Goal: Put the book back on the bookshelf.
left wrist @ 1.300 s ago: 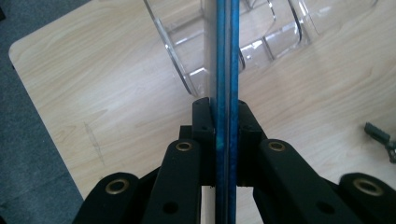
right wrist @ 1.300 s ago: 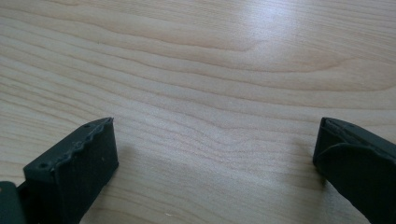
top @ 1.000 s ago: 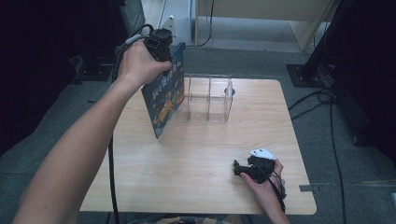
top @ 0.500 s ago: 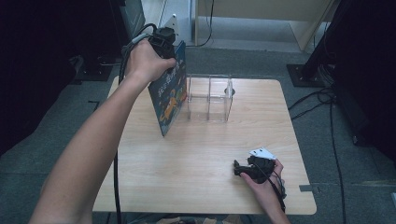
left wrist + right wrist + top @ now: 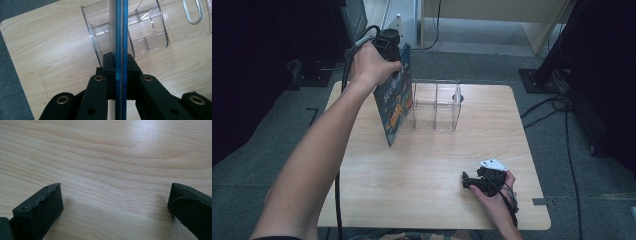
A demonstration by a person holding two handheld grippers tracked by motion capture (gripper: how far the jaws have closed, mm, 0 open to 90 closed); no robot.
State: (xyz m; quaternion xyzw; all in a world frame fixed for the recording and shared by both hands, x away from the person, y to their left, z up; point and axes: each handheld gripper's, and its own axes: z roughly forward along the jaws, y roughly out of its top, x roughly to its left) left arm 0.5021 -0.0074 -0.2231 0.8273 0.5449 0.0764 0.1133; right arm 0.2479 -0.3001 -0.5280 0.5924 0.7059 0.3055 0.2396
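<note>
A thin blue book with orange cover art [image 5: 395, 102] hangs tilted over the wooden table [image 5: 412, 175], its lower corner close to the tabletop. My left gripper [image 5: 391, 49] is shut on its top edge. In the left gripper view the black jaws [image 5: 121, 61] pinch the book's blue edge [image 5: 121, 30] between them. A clear plastic divided holder [image 5: 437, 105] stands just right of the book, and the same holder [image 5: 147, 32] lies behind the book's edge. My right gripper [image 5: 466, 181] rests on the table near the front right, open, with bare wood between its fingertips [image 5: 115, 195].
Grey carpet surrounds the table. Black cables [image 5: 562, 120] run over the floor at the right, and dark equipment [image 5: 272, 65] stands at the left. The left gripper's cable [image 5: 337, 190] hangs along the table's left side.
The left hand and the book have shifted slightly to the right, closer to the clear holder. The right gripper has stayed still.
</note>
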